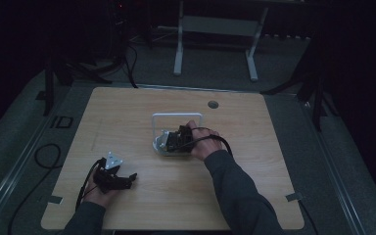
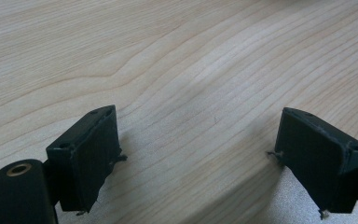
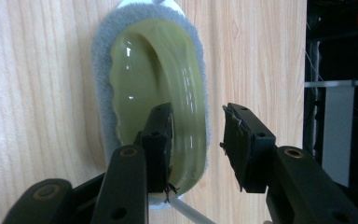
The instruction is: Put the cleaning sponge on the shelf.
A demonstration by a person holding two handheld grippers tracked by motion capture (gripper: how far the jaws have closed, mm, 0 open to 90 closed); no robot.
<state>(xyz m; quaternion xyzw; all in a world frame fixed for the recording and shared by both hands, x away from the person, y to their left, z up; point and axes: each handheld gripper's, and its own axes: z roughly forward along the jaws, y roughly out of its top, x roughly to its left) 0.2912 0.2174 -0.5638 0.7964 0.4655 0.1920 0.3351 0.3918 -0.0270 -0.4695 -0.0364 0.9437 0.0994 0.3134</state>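
An olive-green translucent dish [image 3: 140, 79] lies on a grey felt-like pad [image 3: 102, 56] near the middle of the wooden table [image 1: 127, 107]. A white wire frame [image 1: 176, 115] stands upright at that pad. My right gripper [image 3: 198, 116] reaches over the dish; one jaw hangs above its hollow, the other outside its rim, and the pads stand clear of it. In the high view that right gripper [image 1: 169, 142] sits at the pad. My left gripper [image 1: 131, 178] rests at the front left, jaws wide over bare wood [image 2: 200, 135] with nothing between them.
A round cable hole [image 1: 213, 104] sits near the table's far edge. Metal clips mark the front corners [image 1: 54, 199]. Behind the table stands a white-legged frame [image 1: 215, 29]. Black cables [image 1: 44, 156] lie on the floor at the left. The room around is dark.
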